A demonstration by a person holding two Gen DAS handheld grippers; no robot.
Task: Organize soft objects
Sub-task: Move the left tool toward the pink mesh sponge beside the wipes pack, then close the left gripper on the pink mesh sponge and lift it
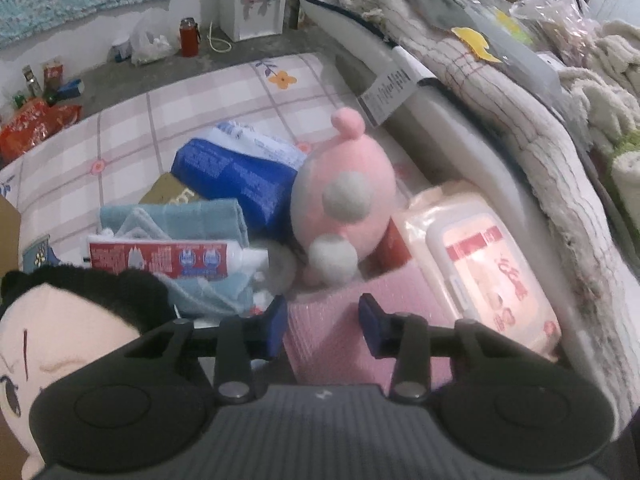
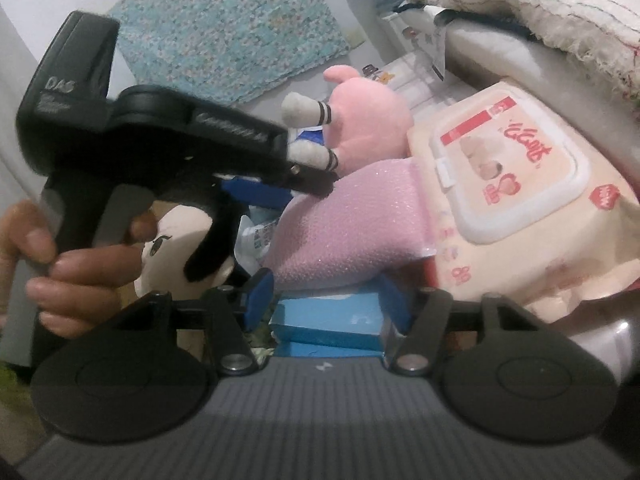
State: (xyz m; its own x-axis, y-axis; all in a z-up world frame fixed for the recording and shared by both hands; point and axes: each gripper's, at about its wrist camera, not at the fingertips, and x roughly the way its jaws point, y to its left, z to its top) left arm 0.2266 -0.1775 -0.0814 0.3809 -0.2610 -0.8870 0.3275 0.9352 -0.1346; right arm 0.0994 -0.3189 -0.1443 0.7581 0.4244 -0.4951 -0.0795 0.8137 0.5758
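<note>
Pink foam sheet point(image 1: 328, 332) lies on the bed at the lower centre of the left wrist view, straight ahead of the left tongs point(image 1: 323, 322), its long axis running away from them toward the pink plush point(image 1: 344, 200) in mid-frame. The blue pads sit at either edge of it, drawn in close (whether they truly pinch it I cannot tell from here). In the right wrist view the same sheet slopes from centre up to the right against the wipes pack point(image 2: 512, 184). The right tongs point(image 2: 324, 300) stand apart, empty, with blue boxes point(image 2: 332, 324) just ahead, below the sheet. To my eye the left hand point(image 2: 60, 256) is nearer, so the lift falls to it.
</note>
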